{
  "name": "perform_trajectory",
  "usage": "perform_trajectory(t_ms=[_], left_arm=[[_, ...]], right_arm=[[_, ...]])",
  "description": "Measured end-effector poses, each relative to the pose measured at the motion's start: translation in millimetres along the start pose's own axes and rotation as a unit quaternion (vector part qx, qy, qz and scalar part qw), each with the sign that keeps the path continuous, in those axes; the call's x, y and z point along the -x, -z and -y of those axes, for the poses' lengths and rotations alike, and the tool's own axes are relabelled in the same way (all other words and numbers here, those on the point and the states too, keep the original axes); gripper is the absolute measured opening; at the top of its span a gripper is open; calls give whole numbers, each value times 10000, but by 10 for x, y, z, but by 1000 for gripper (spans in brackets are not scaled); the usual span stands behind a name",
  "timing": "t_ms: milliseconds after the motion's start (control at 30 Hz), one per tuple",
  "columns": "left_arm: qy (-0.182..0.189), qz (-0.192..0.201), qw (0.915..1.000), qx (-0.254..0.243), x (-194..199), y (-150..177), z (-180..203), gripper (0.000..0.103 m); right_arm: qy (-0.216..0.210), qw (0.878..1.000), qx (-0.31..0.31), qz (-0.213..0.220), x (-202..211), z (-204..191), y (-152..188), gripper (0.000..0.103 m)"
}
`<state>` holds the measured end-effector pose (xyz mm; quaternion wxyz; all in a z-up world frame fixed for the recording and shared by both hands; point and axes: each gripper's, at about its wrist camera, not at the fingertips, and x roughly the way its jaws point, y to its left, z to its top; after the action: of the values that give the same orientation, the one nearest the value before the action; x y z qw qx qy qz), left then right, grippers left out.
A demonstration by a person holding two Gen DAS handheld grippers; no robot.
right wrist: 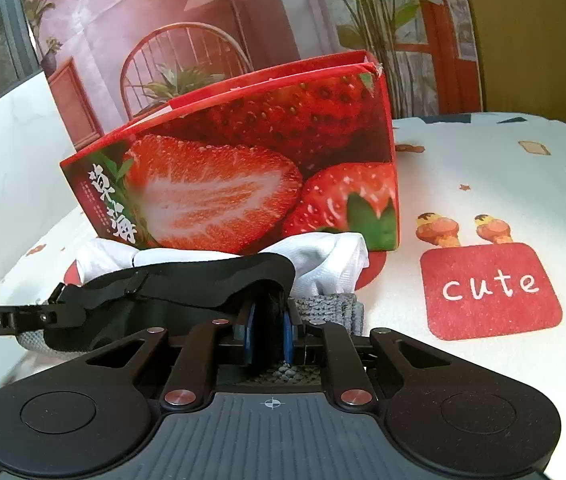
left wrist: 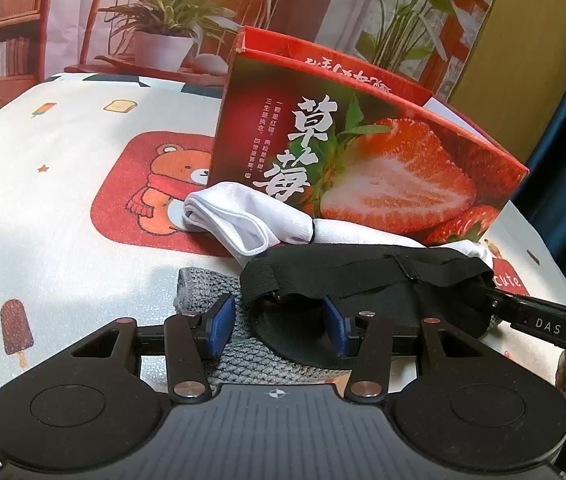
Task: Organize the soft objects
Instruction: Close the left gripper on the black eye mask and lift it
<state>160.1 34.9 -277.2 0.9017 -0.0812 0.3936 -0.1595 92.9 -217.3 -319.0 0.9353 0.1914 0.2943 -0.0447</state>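
Observation:
A black eye mask lies draped over a grey knitted cloth in front of a red strawberry box. White socks are bunched between the mask and the box. My left gripper is open, its blue pads on either side of the mask's left end and not pressing on it. My right gripper is shut on the mask's right edge, black padding squeezed between its pads. It enters the left wrist view from the right, right gripper. The grey cloth and white socks lie just ahead.
The strawberry box stands upright, its top open, right behind the pile. A white table cover with a red "cute" patch stretches to the right. A bear patch lies left of the box. A printed backdrop stands behind the table.

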Motion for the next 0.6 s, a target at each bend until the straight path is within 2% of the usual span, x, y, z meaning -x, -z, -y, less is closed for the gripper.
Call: perform_trajectory(t_ms=[600], left_arm=[[14, -1, 10000, -20, -4, -2, -3, 50]], right_arm=[[-4, 10000, -11, 5, 0, 6, 0, 12]])
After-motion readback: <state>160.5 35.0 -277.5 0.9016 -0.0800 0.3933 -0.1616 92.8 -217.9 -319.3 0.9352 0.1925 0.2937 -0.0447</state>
